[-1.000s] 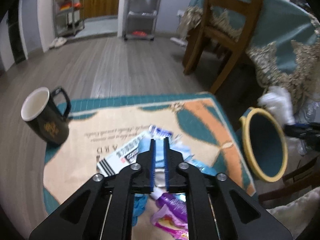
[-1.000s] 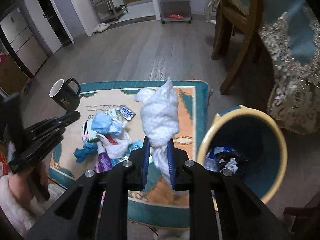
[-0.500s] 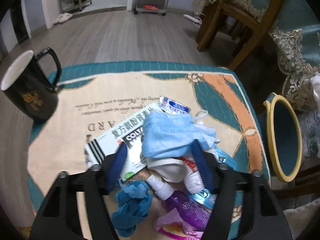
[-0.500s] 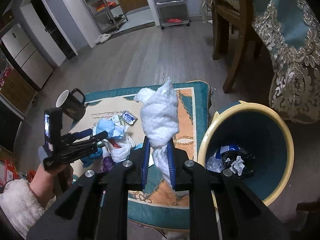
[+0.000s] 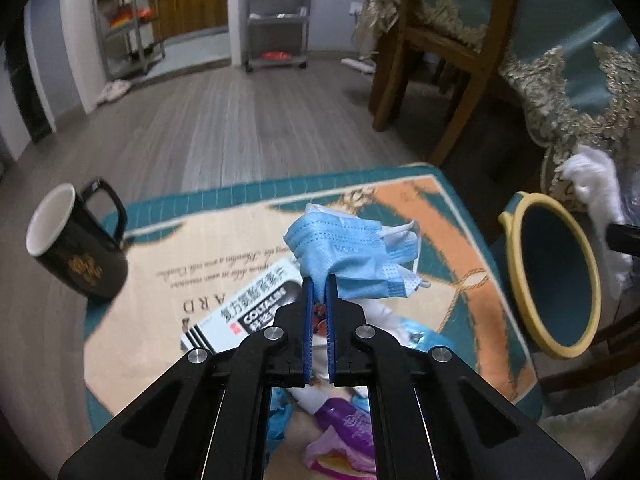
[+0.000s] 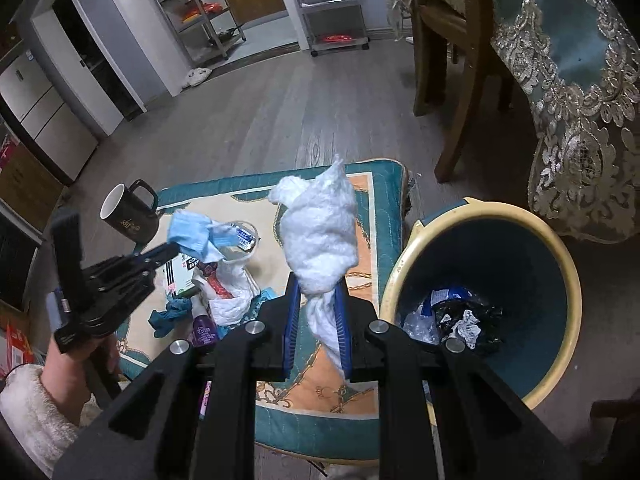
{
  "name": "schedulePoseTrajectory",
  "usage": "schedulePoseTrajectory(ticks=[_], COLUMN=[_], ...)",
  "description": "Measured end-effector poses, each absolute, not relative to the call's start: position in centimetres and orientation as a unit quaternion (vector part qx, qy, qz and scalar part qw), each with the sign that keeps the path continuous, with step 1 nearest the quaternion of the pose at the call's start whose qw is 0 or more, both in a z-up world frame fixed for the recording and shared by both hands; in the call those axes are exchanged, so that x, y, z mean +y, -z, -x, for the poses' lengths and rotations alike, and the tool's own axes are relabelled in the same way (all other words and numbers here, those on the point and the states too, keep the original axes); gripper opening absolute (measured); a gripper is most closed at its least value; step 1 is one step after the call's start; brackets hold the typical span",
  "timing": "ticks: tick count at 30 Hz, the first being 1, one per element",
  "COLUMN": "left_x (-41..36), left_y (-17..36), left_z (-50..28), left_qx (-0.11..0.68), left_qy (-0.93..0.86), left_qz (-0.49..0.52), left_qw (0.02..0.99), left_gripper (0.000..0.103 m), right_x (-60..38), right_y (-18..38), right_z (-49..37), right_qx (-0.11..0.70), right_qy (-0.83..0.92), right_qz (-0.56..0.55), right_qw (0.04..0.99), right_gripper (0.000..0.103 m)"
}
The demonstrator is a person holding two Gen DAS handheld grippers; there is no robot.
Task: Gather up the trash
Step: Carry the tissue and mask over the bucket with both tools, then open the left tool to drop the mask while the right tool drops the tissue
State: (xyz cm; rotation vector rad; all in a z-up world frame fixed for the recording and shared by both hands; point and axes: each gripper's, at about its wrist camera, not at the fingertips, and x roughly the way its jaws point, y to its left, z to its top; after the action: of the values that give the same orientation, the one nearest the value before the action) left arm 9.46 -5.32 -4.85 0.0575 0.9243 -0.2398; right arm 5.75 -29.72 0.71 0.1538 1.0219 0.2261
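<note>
My left gripper [image 5: 319, 280] is shut on a blue face mask [image 5: 352, 248] and holds it above the trash pile on the mat; it also shows in the right wrist view [image 6: 170, 248] with the mask [image 6: 192, 236]. My right gripper [image 6: 316, 284] is shut on a white wad of tissue [image 6: 320, 236], held left of the teal bin [image 6: 520, 248] with the yellow rim, which holds wrappers. The pile holds a toothpaste box [image 5: 248, 312], a purple bottle [image 6: 202, 326], a white bag [image 6: 236, 292] and a blue rag [image 6: 170, 314].
A black mug [image 5: 76, 248] stands at the mat's left edge. The teal and orange mat [image 5: 400, 208] lies on grey wood floor. A wooden chair [image 5: 436, 48] and a table with a teal cloth [image 5: 572, 40] stand at the back right. Metal shelves [image 5: 276, 12] are far behind.
My left gripper opened over the pile, closed on the blue mask and lifted it. My right gripper keeps the tissue wad and has drifted a little beside the bin.
</note>
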Motion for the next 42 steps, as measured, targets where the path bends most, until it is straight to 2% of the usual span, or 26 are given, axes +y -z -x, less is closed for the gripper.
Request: schedulePoseTrajectory(ticks=[19, 27, 36, 39, 42], left_x=[-17.9, -24.1, -28.1, -28.4, -28.9], left_y=[-0.6, 0.8, 5.0, 6.2, 7.3], left_z=[-7.6, -7.0, -6.9, -6.7, -6.5], left_qx=[0.380, 0.378, 0.422, 0.433, 0.440], left_qy=[0.219, 0.264, 0.310, 0.325, 0.326], left_qz=[-0.089, -0.127, -0.133, -0.124, -0.139], left_qw=[0.894, 0.878, 0.842, 0.831, 0.825], left_gripper=[0.007, 0.007, 0.007, 0.007, 0.011], right_x=[-39.0, -44.9, -48.6, -48.8, -48.6], right_y=[-0.1, 2.1, 4.8, 5.0, 5.0], right_z=[-4.8, -3.9, -3.4, -3.5, -3.5], right_qx=[0.480, 0.495, 0.525, 0.526, 0.526], right_qy=[-0.024, 0.026, 0.079, 0.082, 0.081], right_qz=[-0.135, -0.183, -0.215, -0.218, -0.219], right_qw=[0.867, 0.849, 0.820, 0.818, 0.818], right_gripper=[0.016, 0.016, 0.018, 0.020, 0.033])
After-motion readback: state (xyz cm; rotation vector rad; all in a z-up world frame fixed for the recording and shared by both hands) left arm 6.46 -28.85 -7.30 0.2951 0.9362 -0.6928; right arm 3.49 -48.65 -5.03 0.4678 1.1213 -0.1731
